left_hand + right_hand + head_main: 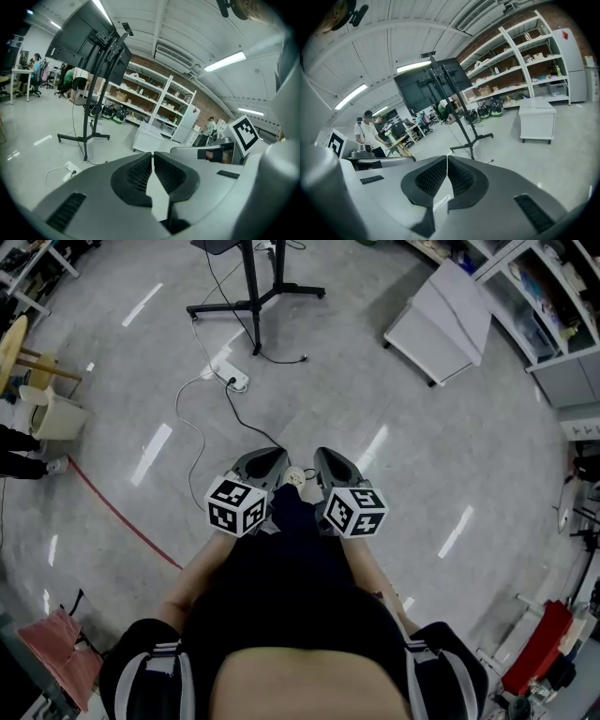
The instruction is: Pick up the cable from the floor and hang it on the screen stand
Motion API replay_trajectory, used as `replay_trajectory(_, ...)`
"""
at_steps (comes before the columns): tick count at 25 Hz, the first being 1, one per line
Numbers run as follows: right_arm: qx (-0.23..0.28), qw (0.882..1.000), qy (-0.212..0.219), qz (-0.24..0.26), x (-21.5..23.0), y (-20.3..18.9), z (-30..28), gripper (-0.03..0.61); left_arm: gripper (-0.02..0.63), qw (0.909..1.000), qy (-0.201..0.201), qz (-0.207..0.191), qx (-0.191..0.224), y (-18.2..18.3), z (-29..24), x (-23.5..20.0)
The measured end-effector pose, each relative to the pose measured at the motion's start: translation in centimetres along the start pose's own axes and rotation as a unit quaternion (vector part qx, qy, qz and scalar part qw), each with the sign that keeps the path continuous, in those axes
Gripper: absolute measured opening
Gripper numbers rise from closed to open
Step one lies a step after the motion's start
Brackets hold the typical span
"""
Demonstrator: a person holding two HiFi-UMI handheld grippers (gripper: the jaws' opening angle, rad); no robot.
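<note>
A thin pale cable (190,432) and a black cable (246,420) trail over the grey floor from a white power strip (232,379). The strip lies by the foot of the black screen stand (253,304). Both grippers are held side by side in front of the person's body, above the floor. My left gripper (267,457) is shut with nothing between its jaws, and so is my right gripper (330,457). The left gripper view looks past its closed jaws (152,157) at the stand (87,119), its screen (89,44) and the power strip (71,171). In the right gripper view the closed jaws (447,159) face the screen (431,86).
A white low cabinet (441,324) stands at the back right, with shelving (553,296) behind it. A beige bin (56,416) and a red line on the floor (122,517) are at the left. People stand at desks (368,133) in the distance.
</note>
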State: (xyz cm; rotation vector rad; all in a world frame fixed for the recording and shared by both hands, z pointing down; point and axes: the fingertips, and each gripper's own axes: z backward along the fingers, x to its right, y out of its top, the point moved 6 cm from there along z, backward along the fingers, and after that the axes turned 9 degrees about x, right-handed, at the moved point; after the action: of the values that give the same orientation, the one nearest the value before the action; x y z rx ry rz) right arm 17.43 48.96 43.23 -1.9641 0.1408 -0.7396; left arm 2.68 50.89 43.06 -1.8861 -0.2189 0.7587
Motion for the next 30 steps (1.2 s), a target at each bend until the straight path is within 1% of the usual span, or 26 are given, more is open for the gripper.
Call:
replay_trajectory(5,0.006,1.000,0.000,-0.014,2.6,2.3,-2.8,0.025,0.023,0.9999,0.009,0.011,-0.008,1.3,-3.5,-1.3)
replay_trajectory(11,0.000,1.000,0.012,-0.007,4.8,4.3,-5.9,0.025,0.023,0.9999,0.013,0.010,-0.002,2.8,-7.2,-2.4)
replay_trajectory(15,0.001,1.000,0.019,-0.006,6.2,5.2,-7.5,0.025,0.023,0.9994,0.031,0.017,0.006,3.2,-8.8,-3.7)
replay_trajectory(19,0.004,0.999,0.037,-0.003,7.0,5.6,-8.1,0.025,0.023,0.9984,0.042,0.034,0.020,3.8,-9.8,-3.9)
replay_trajectory(22,0.007,0.999,0.038,-0.011,7.4,5.9,-8.1,0.025,0.023,0.9982,0.044,0.031,0.026,4.4,-10.0,-3.4)
replay_trajectory(25,0.009,0.999,0.039,-0.022,7.5,5.9,-7.9,0.025,0.023,0.9981,0.047,0.032,0.024,4.6,-10.0,-3.2)
replay_trajectory(30,0.005,0.999,0.039,-0.030,7.6,5.4,-8.7,0.025,0.023,0.9977,0.055,0.039,0.012,4.0,-10.2,-4.1)
